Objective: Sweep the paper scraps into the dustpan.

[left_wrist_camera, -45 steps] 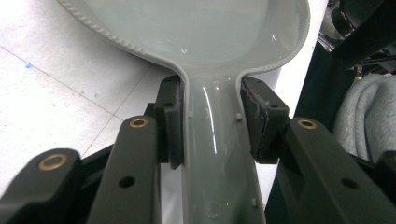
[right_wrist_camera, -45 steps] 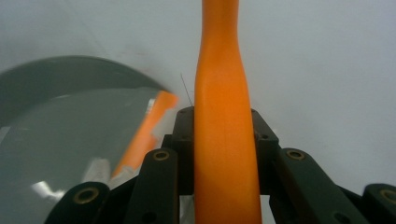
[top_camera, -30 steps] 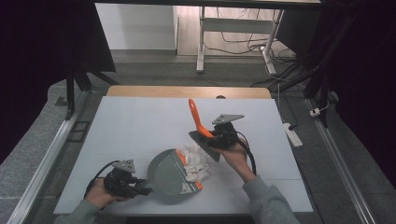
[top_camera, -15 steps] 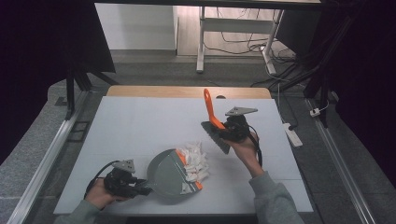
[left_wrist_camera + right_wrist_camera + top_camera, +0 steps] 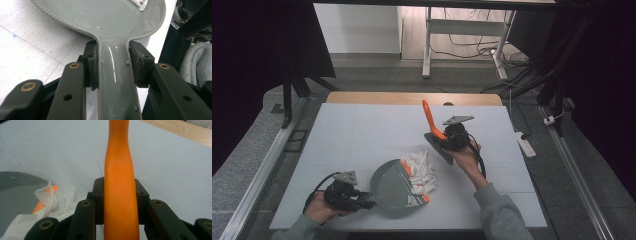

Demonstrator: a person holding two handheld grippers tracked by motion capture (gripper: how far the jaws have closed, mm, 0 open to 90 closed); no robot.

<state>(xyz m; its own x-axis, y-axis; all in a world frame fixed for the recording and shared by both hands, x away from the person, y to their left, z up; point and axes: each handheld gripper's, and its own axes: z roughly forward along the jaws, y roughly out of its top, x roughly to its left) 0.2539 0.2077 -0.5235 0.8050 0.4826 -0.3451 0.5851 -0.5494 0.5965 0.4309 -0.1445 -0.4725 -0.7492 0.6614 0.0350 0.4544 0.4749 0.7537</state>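
Between the left gripper's [image 5: 362,204] fingers [image 5: 92,67], the grey dustpan's [image 5: 393,187] handle is sitting clamped: smooth glossy plastic, rounded along its spine, widening just ahead of the pads into a shallow pan with a finely ribbed rim. No brand, label or writing is readable on it. The pan is lying flat on the white desk [image 5: 362,135], its orange lip facing away from those fingers.

Just past that lip, crumpled white paper scraps [image 5: 421,172] are lying in a loose heap, thin and creased, touching the pan's edge.

Between the right gripper's [image 5: 443,141] fingers [image 5: 98,195], the orange brush handle [image 5: 119,195] is being held tight: matte, slightly grainy plastic, waisted in shape, rising upward beyond the pads. Its dark head is hanging below the fingers, near the scraps but apart from them. No lettering is showing on it.
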